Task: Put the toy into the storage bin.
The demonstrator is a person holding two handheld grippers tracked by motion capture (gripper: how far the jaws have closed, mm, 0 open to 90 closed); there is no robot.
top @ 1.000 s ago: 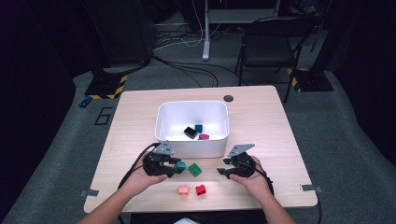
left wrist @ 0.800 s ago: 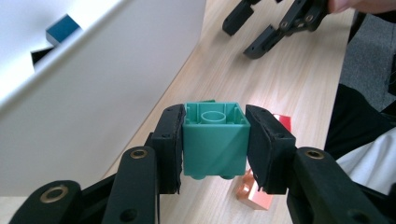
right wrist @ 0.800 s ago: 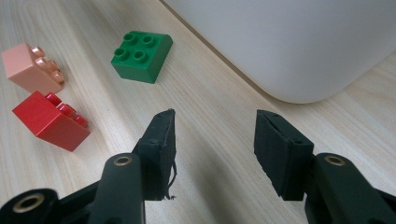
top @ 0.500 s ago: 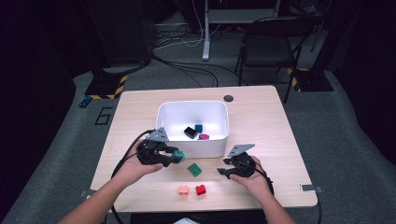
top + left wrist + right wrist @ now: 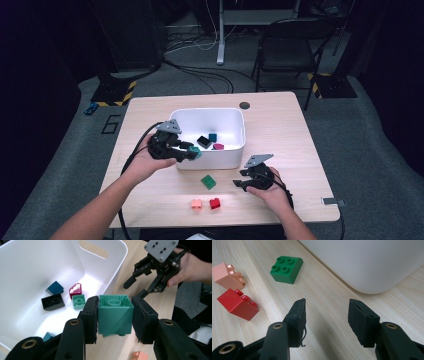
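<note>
My left gripper (image 5: 114, 315) is shut on a teal brick (image 5: 115, 315), held upside down above the front rim of the white bin (image 5: 110, 270); in the high view the left gripper (image 5: 187, 151) and its teal brick (image 5: 195, 152) hang at the bin's (image 5: 235, 155) front left edge. Several bricks lie in the bin: black (image 5: 52, 302), dark blue (image 5: 55, 287), magenta (image 5: 75, 290), light green (image 5: 79, 301). My right gripper (image 5: 326, 312) stands open over bare table, and I see it (image 5: 239, 183) low near the front right.
On the table lie a green brick (image 5: 286, 269) (image 5: 208, 181), a salmon brick (image 5: 227, 276) (image 5: 196, 204) and a red brick (image 5: 237, 304) (image 5: 215, 203). A dark round cap (image 5: 244, 105) sits behind the bin. A chair (image 5: 285, 45) and cables stand beyond the table.
My left gripper has lifted the teal brick off the table and carried it up and right to the bin's front rim. The right gripper has stayed put.
</note>
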